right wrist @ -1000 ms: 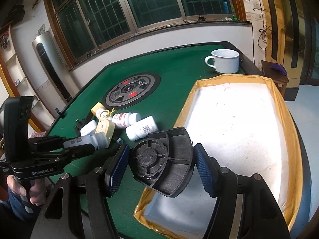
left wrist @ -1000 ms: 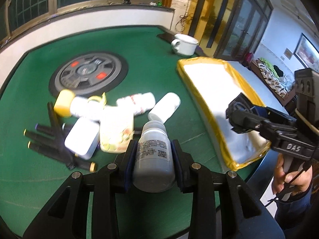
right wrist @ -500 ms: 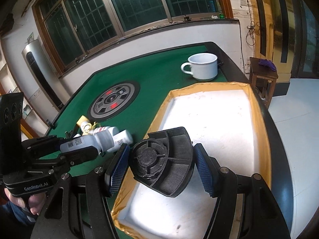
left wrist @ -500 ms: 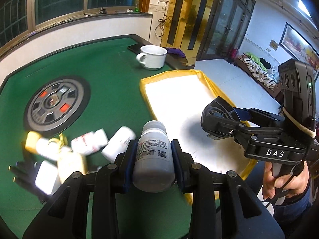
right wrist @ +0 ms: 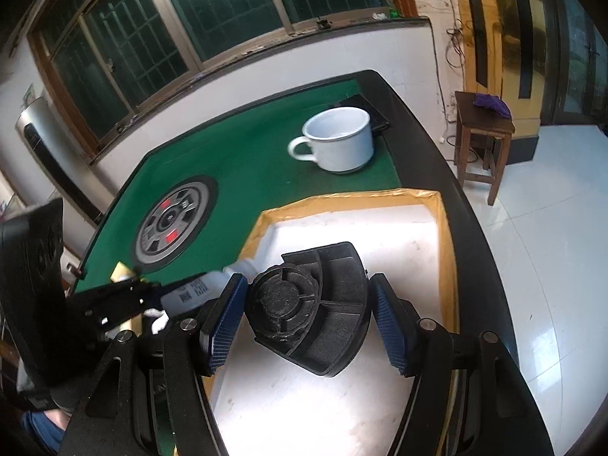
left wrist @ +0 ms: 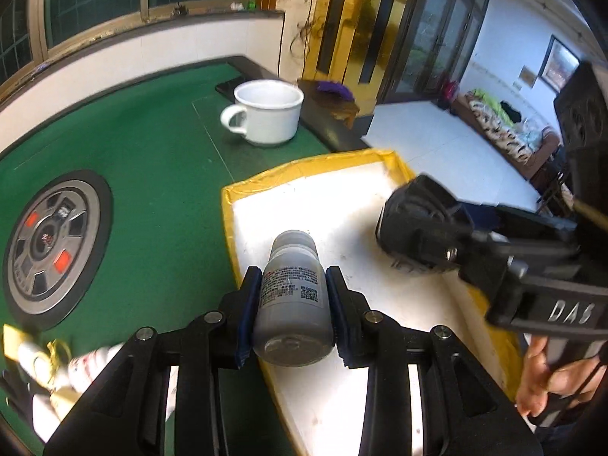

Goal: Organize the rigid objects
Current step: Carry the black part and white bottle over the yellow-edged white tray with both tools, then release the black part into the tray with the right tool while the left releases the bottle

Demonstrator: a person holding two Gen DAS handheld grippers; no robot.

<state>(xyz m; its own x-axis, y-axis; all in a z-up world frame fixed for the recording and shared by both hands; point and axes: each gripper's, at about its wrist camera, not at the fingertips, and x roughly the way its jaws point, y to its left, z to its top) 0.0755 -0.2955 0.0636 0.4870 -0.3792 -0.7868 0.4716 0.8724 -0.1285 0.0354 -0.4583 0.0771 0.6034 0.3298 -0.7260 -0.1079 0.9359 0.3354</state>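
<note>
Now both loads hang over the yellow-rimmed tray (left wrist: 266, 184), carried across from the green table (left wrist: 159, 159). Left gripper (left wrist: 292, 306) clamps the grey pill bottle (left wrist: 290, 300); right gripper (right wrist: 307, 317) pinches the black plastic part (right wrist: 315, 304). Release is likely next; white bottles (left wrist: 81, 364) remain on the felt.

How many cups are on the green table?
1. The white cup stands on the green table beyond the yellow tray's far edge. Others may be out of view.
</note>
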